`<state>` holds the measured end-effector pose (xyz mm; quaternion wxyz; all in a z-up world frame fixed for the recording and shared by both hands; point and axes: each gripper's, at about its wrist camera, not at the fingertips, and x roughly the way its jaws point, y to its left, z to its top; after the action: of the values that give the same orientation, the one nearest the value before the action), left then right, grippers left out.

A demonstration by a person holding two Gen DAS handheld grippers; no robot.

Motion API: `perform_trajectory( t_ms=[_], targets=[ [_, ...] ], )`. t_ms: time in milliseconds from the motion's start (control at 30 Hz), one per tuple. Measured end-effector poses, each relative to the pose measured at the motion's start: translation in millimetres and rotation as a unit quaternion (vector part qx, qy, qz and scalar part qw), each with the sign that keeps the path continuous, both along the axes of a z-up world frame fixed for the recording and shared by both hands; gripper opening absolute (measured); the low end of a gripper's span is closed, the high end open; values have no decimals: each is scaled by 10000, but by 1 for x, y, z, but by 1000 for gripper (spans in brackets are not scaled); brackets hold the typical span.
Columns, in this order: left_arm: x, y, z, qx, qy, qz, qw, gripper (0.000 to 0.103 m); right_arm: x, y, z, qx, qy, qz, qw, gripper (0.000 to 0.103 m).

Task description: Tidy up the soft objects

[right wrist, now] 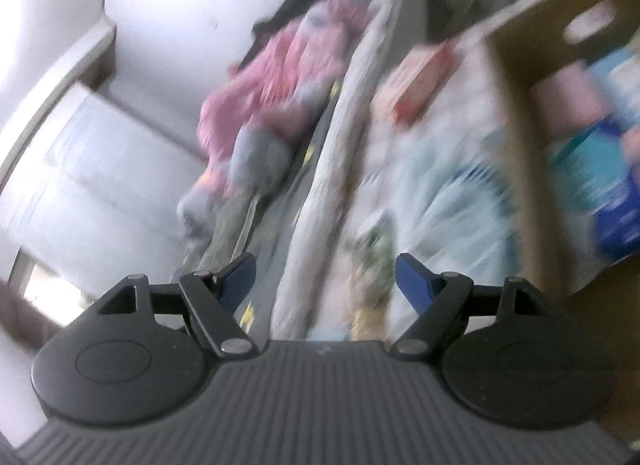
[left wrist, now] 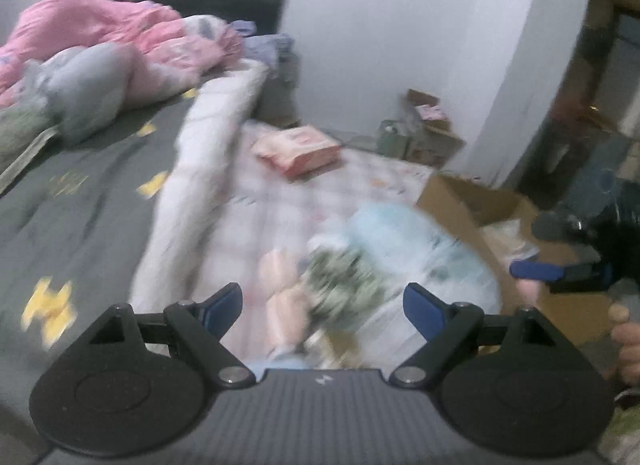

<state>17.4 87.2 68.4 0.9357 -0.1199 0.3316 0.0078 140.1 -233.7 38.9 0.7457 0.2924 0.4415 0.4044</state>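
1. The task's things: a blurred heap of soft items [left wrist: 340, 277] lies on the pale checked quilt [left wrist: 280, 201]. It is made up of a light-blue soft bundle, a green-and-white patterned cloth and a pink plush piece. Blur hides finer detail. The heap sits beside the open brown cardboard box [left wrist: 460, 201], which already holds packets. Judged from this, the box is the collecting place and the heap is staged next to it for sorting
2. Left gripper [left wrist: 323, 307]: both blue pads stand wide apart and nothing is pressed between them, so it is released. The heap lies just ahead of and below the gap, with the patterned cloth showing between the fingers but apart from them
3. Right gripper [right wrist: 325, 277]: its jaws also stand apart and empty. In the right wrist view the heap [right wrist: 420, 193] lies ahead and slightly right of the gap, and the box [right wrist: 516, 113] is further right. In the left wrist view this gripper appears at the right edge over the box, with the person's fingers [left wrist: 628, 345] wrapped round its handle
4. Flat pink packet [left wrist: 298, 149]: it rests further along the quilt, well apart from both grippers
5. Surroundings: a rolled white quilted edge [left wrist: 200, 169] divides the quilt from the dark grey bedsheet with yellow marks [left wrist: 80, 205]. On that sheet a crumpled pink duvet [left wrist: 100, 33] and a grey cushion [left wrist: 88, 93] are piled near the dark headboard, probably not yet sorted
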Motion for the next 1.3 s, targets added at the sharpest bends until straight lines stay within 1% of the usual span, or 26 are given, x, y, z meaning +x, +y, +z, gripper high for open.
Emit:
perform_trajectory(
  t_ms=[67,133,300,333,367,400,433,500,600,667,733,867,900,967,1033,1067,1100,1133,1167,1200,1233,1300],
  targets=[
    [-17,5,-11,120,50,65,9999,88,-6,22,-10,-60,214,282,9994,77],
    [-30,5,-22,284,126,17,9995,88,-13,43,-22,-99,516,556,9971,77],
    [-49,-3,-46,917,197,-390,9948,87,-33,79,-53,-370,1154,912,9884,73],
    [-51,-4,-51,1000,202,-458,9937,85,-38,86,-60,-430,1296,973,9859,72],
    [-52,-5,-56,1069,188,-561,9925,81,-45,90,-66,-461,1391,1006,9841,70],
    [-53,-6,-60,1118,174,-676,9913,79,-50,94,-71,-499,1488,1033,9822,68],
    [-54,-7,-65,1182,169,-817,9895,79,-53,98,-77,-552,1601,1037,9801,68],
    [-53,-12,-76,1439,236,-1069,9835,79,-58,104,-88,-638,1801,951,9770,65],
    [-48,-22,-93,1946,264,-1445,9698,79,-58,113,-106,-733,2145,763,9710,62],
    [-41,-25,-103,2148,344,-1586,9631,79,-55,120,-116,-800,2294,640,9679,60],
    [-34,-25,-110,2257,365,-1662,9592,79,-57,124,-122,-842,2371,539,9663,59],
    [-18,-18,-119,2196,435,-1762,9586,81,-60,129,-128,-780,2445,424,9656,57],
    [-14,-16,-121,2188,474,-1831,9573,81,-60,134,-131,-775,2440,399,9659,57],
    [-5,-13,-126,2207,564,-1900,9550,82,-61,133,-128,-776,2385,349,9674,57],
    [3,-7,-129,2068,663,-1931,9568,82,-62,135,-128,-791,2354,297,9682,57],
    [7,-3,-130,1892,740,-1920,9601,80,-60,138,-129,-786,2359,280,9682,57],
    [10,1,-132,1712,807,-1903,9633,75,-61,137,-128,-783,2360,263,9682,57],
    [12,5,-133,1500,873,-1880,9667,73,-60,139,-129,-783,2360,249,9683,57],
    [13,9,-134,1366,886,-1853,9691,70,-58,145,-131,-779,2360,240,9683,57],
    [12,11,-134,1303,854,-1828,9707,65,-57,149,-132,-764,2361,232,9684,57],
    [12,12,-133,1273,826,-1830,9713,63,-57,150,-133,-755,2356,230,9686,57],
    [10,16,-133,1145,808,-1775,9741,54,-56,149,-133,-742,2329,226,9694,57]
  ],
)
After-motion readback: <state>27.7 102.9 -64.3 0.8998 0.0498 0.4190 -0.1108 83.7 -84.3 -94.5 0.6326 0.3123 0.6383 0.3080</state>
